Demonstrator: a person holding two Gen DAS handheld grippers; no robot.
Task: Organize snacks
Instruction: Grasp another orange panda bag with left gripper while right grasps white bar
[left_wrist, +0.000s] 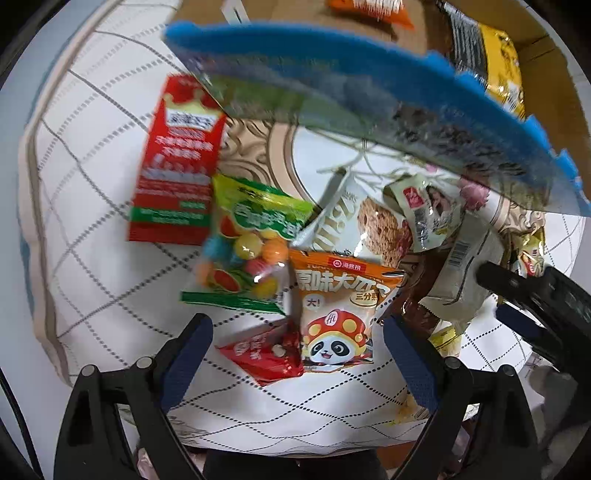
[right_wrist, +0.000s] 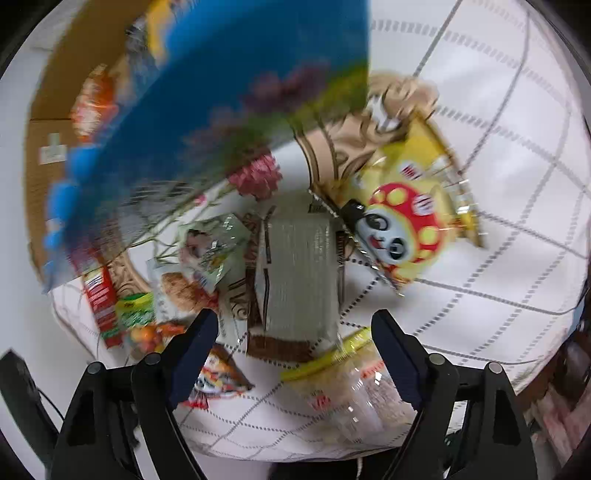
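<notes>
1. Snack packets: heaped on a round bench under a white grid-patterned cloth (left_wrist: 92, 258); orange panda packet (left_wrist: 338, 310), red packet (left_wrist: 266, 352), green candy bag (left_wrist: 247, 243), red carton (left_wrist: 177, 166) at the left.
2. Left tongs (left_wrist: 297, 347): pointing steeply down, jaws wide apart and empty, straddling the orange panda packet and the red packet.
3. Right tongs (right_wrist: 293, 345): pointing steeply down, jaws apart, holding nothing, above a grey ribbed packet (right_wrist: 301, 273).
4. Yellow panda packet (right_wrist: 406, 221): just beside the grey one.
5. Blue-edged bag (left_wrist: 369, 85): blurred, across the top.
6. Cardboard box (right_wrist: 48, 110): behind.
</notes>
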